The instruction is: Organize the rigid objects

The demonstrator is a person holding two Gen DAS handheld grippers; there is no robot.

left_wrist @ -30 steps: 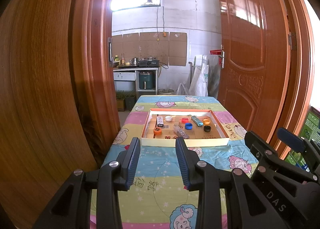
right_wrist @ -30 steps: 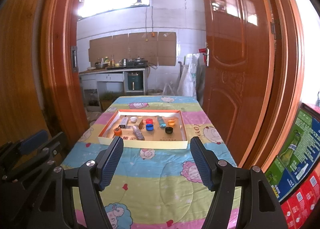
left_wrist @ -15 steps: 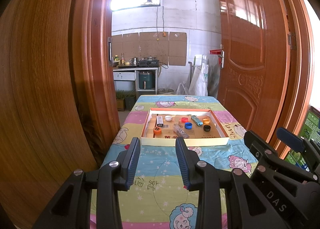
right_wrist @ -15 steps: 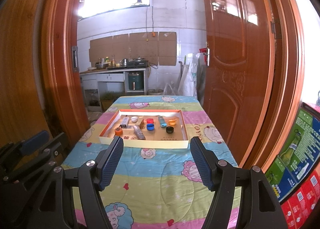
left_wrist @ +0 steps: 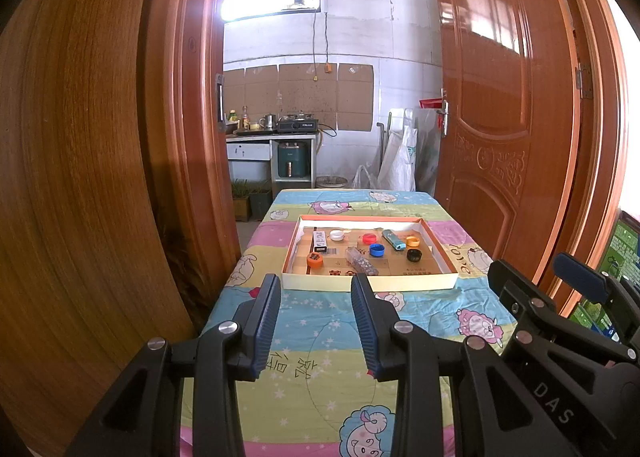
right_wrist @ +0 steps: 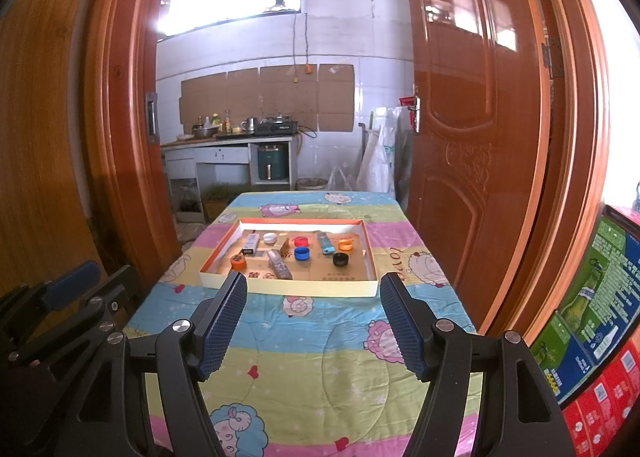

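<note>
A shallow cardboard tray [left_wrist: 370,282] [right_wrist: 288,288] with an orange inner rim lies mid-table. It holds several bottle caps: white [left_wrist: 337,234], red [left_wrist: 369,238], blue [left_wrist: 377,250] [right_wrist: 302,253], orange [left_wrist: 413,242], black [left_wrist: 414,255] [right_wrist: 341,258], and an orange one at the left [left_wrist: 314,259]. A blue lighter [left_wrist: 391,238] [right_wrist: 325,243], a clear lighter [left_wrist: 362,263] [right_wrist: 279,269] and a white box [left_wrist: 320,240] also lie inside. My left gripper [left_wrist: 316,297] is open and empty above the near table. My right gripper [right_wrist: 313,295] is open wider, empty, at the same distance.
The table wears a colourful cartoon-sheep cloth [right_wrist: 320,337]. Wooden doors stand close on the left [left_wrist: 100,177] and right [right_wrist: 480,137]. A kitchen counter [right_wrist: 232,141] lies beyond the table. Printed cartons [right_wrist: 600,317] sit at the right.
</note>
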